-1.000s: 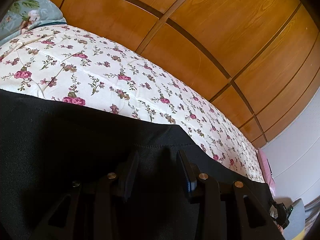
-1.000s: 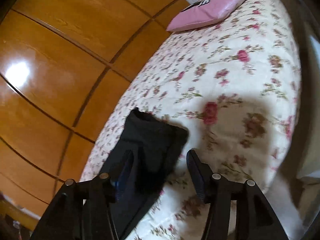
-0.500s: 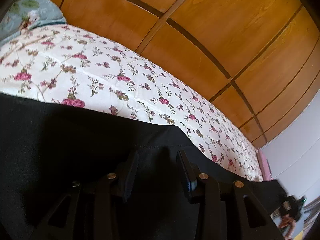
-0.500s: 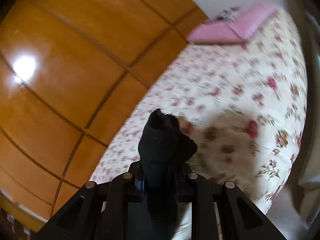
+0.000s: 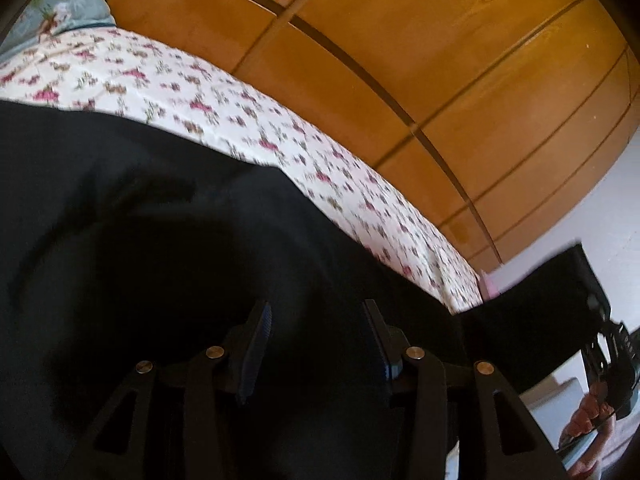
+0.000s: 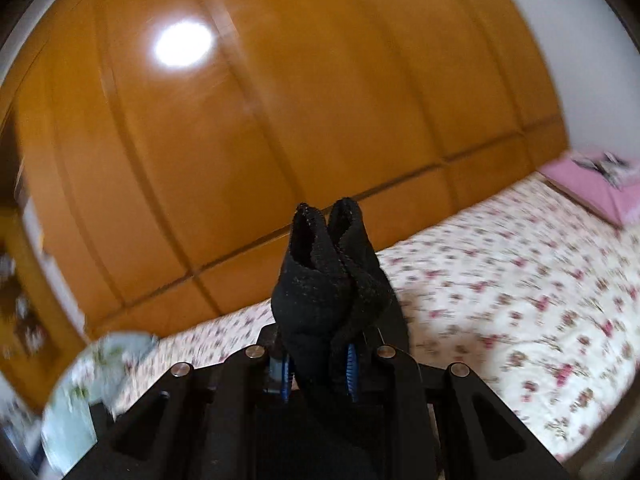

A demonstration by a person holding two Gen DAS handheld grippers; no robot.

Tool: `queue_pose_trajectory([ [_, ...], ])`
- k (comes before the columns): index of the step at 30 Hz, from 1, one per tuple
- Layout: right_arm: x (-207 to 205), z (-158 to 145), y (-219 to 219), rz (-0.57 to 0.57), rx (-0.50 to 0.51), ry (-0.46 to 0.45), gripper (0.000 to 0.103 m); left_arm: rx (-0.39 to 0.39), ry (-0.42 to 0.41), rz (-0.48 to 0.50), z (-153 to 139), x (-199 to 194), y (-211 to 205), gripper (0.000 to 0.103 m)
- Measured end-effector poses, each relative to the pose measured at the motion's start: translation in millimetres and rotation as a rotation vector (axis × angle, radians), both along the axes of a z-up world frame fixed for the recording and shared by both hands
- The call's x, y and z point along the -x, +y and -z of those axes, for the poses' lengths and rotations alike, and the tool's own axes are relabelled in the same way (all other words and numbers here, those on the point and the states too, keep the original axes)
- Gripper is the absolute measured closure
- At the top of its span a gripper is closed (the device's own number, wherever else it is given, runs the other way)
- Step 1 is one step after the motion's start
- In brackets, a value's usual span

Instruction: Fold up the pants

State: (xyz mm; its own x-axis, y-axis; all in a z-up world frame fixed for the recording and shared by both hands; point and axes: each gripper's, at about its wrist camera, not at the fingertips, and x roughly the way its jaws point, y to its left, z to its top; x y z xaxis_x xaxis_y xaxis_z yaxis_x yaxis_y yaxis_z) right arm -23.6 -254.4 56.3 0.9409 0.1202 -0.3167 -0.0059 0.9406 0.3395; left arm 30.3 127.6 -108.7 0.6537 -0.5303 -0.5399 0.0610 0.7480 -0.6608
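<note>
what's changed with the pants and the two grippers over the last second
The right gripper shut on the leg end of the black pants and lifted it off the floral bedspread. The left gripper stayed open over the pants.

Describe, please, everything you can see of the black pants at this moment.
The black pants look like a soft, matte knit fabric. In the left wrist view they spread broadly over the floral bedsheet, filling the lower frame, with the open left gripper over the cloth, gripping nothing. One end rises off the bed toward the right. In the right wrist view, that bunched end sticks up in two folded lobes, pinched between the closed fingers of the right gripper above the bed.
</note>
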Motion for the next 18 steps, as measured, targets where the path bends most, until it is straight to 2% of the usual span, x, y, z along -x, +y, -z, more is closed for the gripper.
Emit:
queue_pose_trajectory([
  [2,-4.1,6.8,33.5,-0.073,0.046,0.004,0.082,0.006,-0.002,0.003,-0.1,5.2,0.6,0.057],
  [6,-11.8,26.5,87.5,-0.210,0.070,0.029,0.082,0.031,-0.001,-0.015,-0.9,10.1,8.4,0.057],
  [11,-29.3,75.9,146.3,-0.333,0.147,0.115,0.082,0.045,0.007,-0.077,-1.0,16.6,25.3,0.057],
  [18,-52.3,154.8,174.6,-0.455,0.167,0.291,0.074,0.062,0.022,-0.096,-1.7,22.9,34.1,0.057],
])
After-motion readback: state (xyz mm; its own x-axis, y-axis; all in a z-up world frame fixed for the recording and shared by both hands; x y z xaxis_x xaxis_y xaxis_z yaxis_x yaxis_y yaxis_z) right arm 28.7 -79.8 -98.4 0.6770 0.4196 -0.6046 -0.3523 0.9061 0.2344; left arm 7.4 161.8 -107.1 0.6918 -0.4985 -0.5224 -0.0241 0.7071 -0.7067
